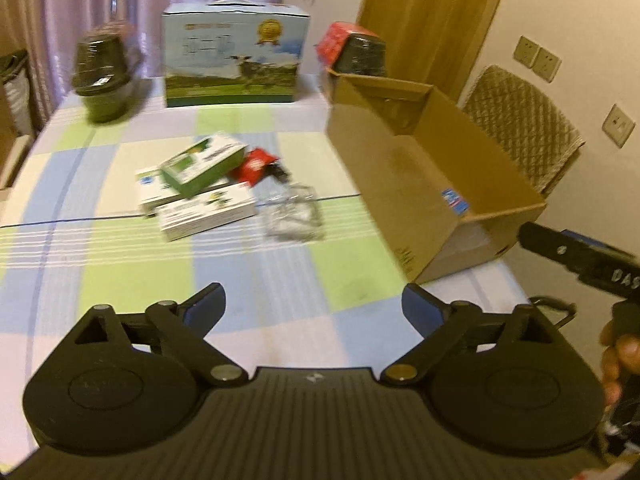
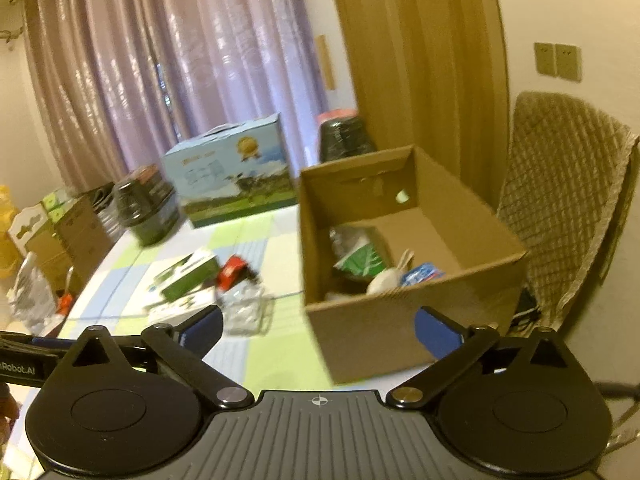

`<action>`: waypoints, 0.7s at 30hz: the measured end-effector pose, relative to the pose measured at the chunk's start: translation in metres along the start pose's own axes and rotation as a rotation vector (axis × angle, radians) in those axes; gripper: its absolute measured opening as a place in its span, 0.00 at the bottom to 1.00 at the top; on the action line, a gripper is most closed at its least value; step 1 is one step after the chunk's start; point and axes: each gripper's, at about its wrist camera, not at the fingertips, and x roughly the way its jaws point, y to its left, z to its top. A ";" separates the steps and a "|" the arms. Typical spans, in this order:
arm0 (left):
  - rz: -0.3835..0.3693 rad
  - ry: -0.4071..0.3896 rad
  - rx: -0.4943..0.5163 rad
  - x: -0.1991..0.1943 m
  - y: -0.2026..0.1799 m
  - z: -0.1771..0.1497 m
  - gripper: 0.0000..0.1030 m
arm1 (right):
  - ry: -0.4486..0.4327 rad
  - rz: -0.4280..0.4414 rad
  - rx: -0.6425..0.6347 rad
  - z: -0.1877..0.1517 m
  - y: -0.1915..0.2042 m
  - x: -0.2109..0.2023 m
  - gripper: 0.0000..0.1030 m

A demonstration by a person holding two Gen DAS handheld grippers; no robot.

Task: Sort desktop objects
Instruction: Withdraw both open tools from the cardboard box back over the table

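Left hand-held gripper (image 1: 312, 306) spread wide, empty, over checked desk (image 1: 120, 272); small boxes (image 1: 200, 184), red packet (image 1: 256, 165), clear cup (image 1: 294, 216) mid-desk, cardboard box (image 1: 416, 184) right. Right hand-held gripper (image 2: 318, 330) wide, empty, facing cardboard box (image 2: 360, 336) holding blurry items, maybe packets.

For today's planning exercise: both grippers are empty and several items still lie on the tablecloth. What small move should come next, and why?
Probably ease the left gripper forward toward the clear plastic container, the loose item lying nearest it. Its jaws are open and empty, and the cardboard box beside the pile is open and already holds sorted items. The right gripper, also open, faces that box.
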 end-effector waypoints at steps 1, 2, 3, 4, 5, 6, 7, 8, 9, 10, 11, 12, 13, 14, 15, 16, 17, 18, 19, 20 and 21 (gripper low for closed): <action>0.015 -0.001 0.005 -0.003 0.004 -0.005 0.94 | 0.008 0.013 -0.004 -0.004 0.005 0.000 0.98; 0.030 -0.002 0.011 -0.007 0.008 -0.009 0.96 | 0.019 0.023 -0.009 -0.007 0.010 0.000 0.98; 0.045 -0.002 0.017 -0.010 0.013 -0.013 0.96 | 0.029 0.033 -0.013 -0.010 0.015 0.000 0.98; 0.060 -0.002 0.022 -0.013 0.018 -0.018 0.98 | 0.042 0.042 -0.018 -0.014 0.020 0.001 0.98; 0.072 -0.003 0.026 -0.016 0.022 -0.022 0.99 | 0.056 0.052 -0.024 -0.017 0.025 0.003 0.98; 0.086 -0.003 0.029 -0.019 0.027 -0.026 0.99 | 0.069 0.062 -0.030 -0.021 0.030 0.004 0.98; 0.098 -0.003 0.031 -0.022 0.030 -0.031 0.99 | 0.078 0.069 -0.034 -0.025 0.034 0.004 0.98; 0.110 -0.002 0.031 -0.025 0.034 -0.034 0.99 | 0.086 0.074 -0.036 -0.029 0.037 0.004 0.98; 0.120 0.001 0.029 -0.027 0.038 -0.037 0.99 | 0.096 0.079 -0.039 -0.032 0.041 0.005 0.98; 0.129 0.006 0.028 -0.028 0.042 -0.040 0.99 | 0.105 0.082 -0.040 -0.036 0.044 0.006 0.98; 0.138 0.009 0.026 -0.030 0.046 -0.043 0.99 | 0.111 0.084 -0.041 -0.038 0.047 0.007 0.98; 0.148 0.012 0.024 -0.032 0.049 -0.046 0.99 | 0.117 0.087 -0.041 -0.042 0.049 0.008 0.98; 0.157 0.016 0.022 -0.032 0.052 -0.047 0.99 | 0.124 0.090 -0.043 -0.045 0.052 0.009 0.98; 0.165 0.018 0.019 -0.033 0.055 -0.050 0.99 | 0.130 0.091 -0.044 -0.047 0.054 0.009 0.98; 0.171 0.021 0.014 -0.034 0.058 -0.052 0.99 | 0.134 0.092 -0.044 -0.049 0.056 0.010 0.98; 0.175 0.023 0.011 -0.034 0.061 -0.054 0.99 | 0.139 0.094 -0.044 -0.050 0.058 0.010 0.98; 0.178 0.026 0.007 -0.034 0.063 -0.055 0.99 | 0.143 0.096 -0.045 -0.051 0.059 0.011 0.98; 0.183 0.030 0.002 -0.034 0.065 -0.057 0.99 | 0.146 0.097 -0.047 -0.053 0.060 0.012 0.98; 0.186 0.033 -0.001 -0.034 0.068 -0.059 0.99 | 0.150 0.097 -0.049 -0.054 0.061 0.013 0.98; 0.186 0.036 -0.004 -0.033 0.069 -0.060 0.99 | 0.154 0.097 -0.050 -0.055 0.062 0.014 0.98; 0.186 0.038 -0.005 -0.033 0.070 -0.061 0.99 | 0.157 0.097 -0.051 -0.055 0.063 0.015 0.98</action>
